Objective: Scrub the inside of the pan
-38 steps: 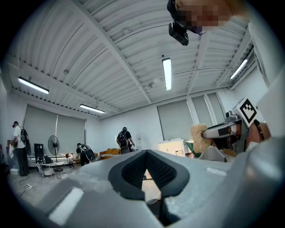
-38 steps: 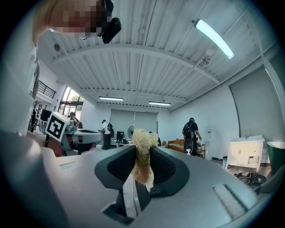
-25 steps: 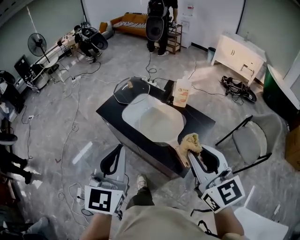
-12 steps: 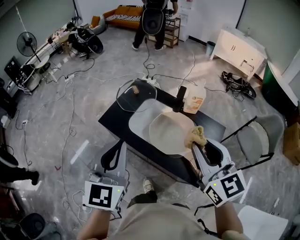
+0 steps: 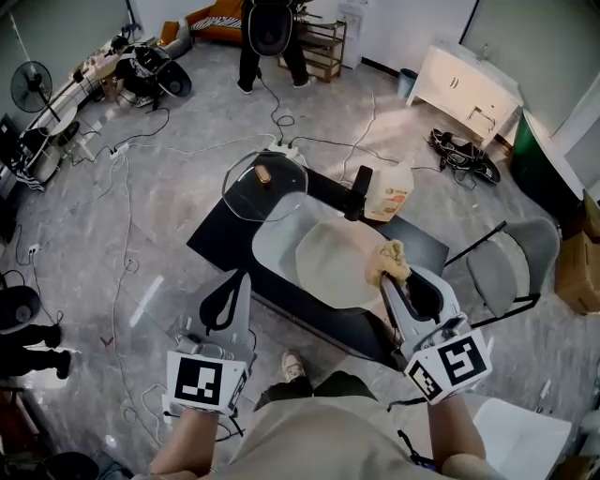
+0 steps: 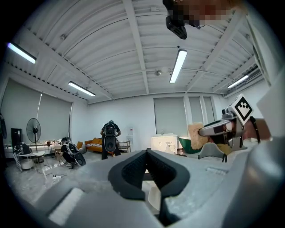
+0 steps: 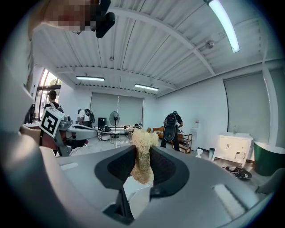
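Note:
The pan (image 5: 333,258), pale inside with a black handle (image 5: 357,195), sits in a white basin (image 5: 272,246) on a black table (image 5: 217,232). My right gripper (image 5: 385,281) is shut on a yellowish fibrous scrubber (image 5: 389,261) that hangs over the pan's near right rim. In the right gripper view the scrubber (image 7: 142,156) is pinched between the jaws of that gripper (image 7: 142,156). My left gripper (image 5: 244,277) hovers short of the table's near edge, shut and empty. The left gripper view shows its jaws (image 6: 146,155) closed on nothing.
A glass lid (image 5: 265,185) lies at the table's far left corner. A detergent jug (image 5: 393,199) stands by the pan handle. A grey folding chair (image 5: 502,272) is to the right. Cables run over the floor (image 5: 141,216), and a person (image 5: 267,28) stands far back.
Both grippers have come forward toward the table. The scrubber went from the table's near edge to over the pan's rim. The pan and its handle came into view.

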